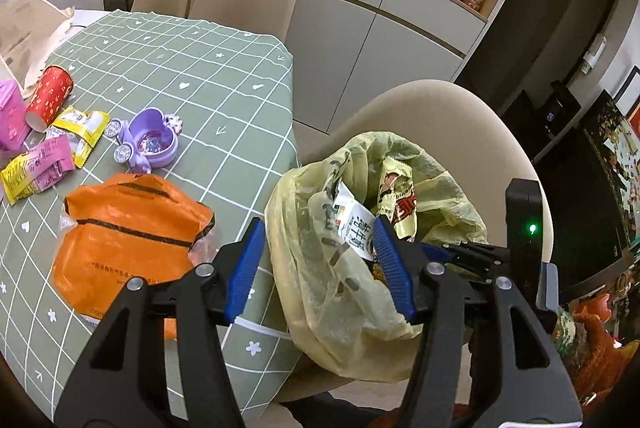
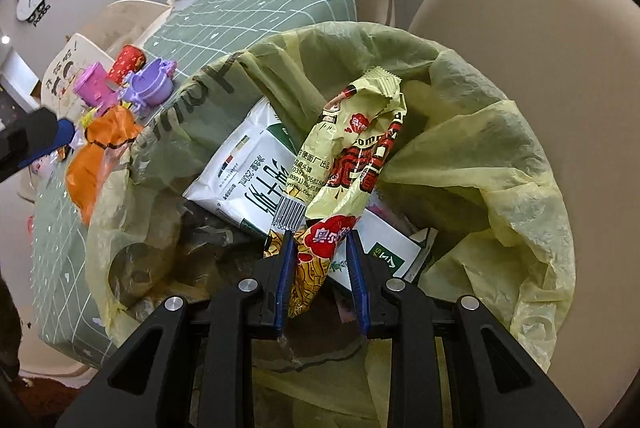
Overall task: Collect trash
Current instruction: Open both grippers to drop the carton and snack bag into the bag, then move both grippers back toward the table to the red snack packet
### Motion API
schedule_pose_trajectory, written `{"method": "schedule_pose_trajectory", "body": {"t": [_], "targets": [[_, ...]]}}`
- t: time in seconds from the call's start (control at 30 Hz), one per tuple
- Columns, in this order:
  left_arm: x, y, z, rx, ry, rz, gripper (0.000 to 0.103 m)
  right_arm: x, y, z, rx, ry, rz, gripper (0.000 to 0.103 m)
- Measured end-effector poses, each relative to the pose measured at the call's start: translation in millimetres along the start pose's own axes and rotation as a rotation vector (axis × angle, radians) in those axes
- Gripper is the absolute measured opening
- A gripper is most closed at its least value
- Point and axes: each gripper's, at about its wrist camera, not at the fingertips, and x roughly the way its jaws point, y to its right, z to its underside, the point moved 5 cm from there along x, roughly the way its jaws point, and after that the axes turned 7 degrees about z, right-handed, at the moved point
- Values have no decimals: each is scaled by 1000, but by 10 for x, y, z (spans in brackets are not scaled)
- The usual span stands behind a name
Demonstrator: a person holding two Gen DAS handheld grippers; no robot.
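Nearest the right wrist camera, a crumpled yellow noodle wrapper with red print (image 2: 352,164) is pinched at its lower end between the blue pads of the right gripper (image 2: 320,240), whose jaws stand narrow around it. The wrapper is held inside the mouth of a pale yellow-green plastic trash bag (image 2: 500,156), above a white carton with green edging (image 2: 244,180) that lies in the bag. The bag is seated on a beige upholstered chair (image 2: 520,28) just right of the table.

In the left wrist view, the left gripper (image 1: 320,248) is seen with its jaws wide; nothing is pressed by its pads, though the near left wall of the bag falls between them. On the green checked tablecloth (image 1: 200,68) to the left, an orange plastic mailer bag (image 1: 128,236) lies near, a lilac toy dish with wheels (image 1: 152,144) farther off, then yellow and pink snack packets (image 1: 52,156), a red paper cup on its side (image 1: 50,96) and a pink box (image 1: 10,116) at the far left
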Motion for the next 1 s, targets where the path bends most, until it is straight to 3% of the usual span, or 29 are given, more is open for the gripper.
{"method": "schedule_pose_trajectory", "body": {"t": [0.07, 0.17, 0.57, 0.77, 1.0], "targets": [[9, -20, 14, -6, -5, 3, 53, -45, 30, 0, 28, 13, 7, 26], [19, -67, 23, -20, -8, 15, 53, -160, 60, -13, 56, 45, 4, 40], [-22, -329, -11, -60, 15, 37, 53, -842, -19, -115, 90, 221, -2, 43], [-277, -627, -27, -66, 81, -11, 53, -1031, -290, -236, 101, 299, -38, 43], [-635, -1322, 84, -148, 121, -98, 53, -896, -708, -311, 82, 281, -72, 43]]}}
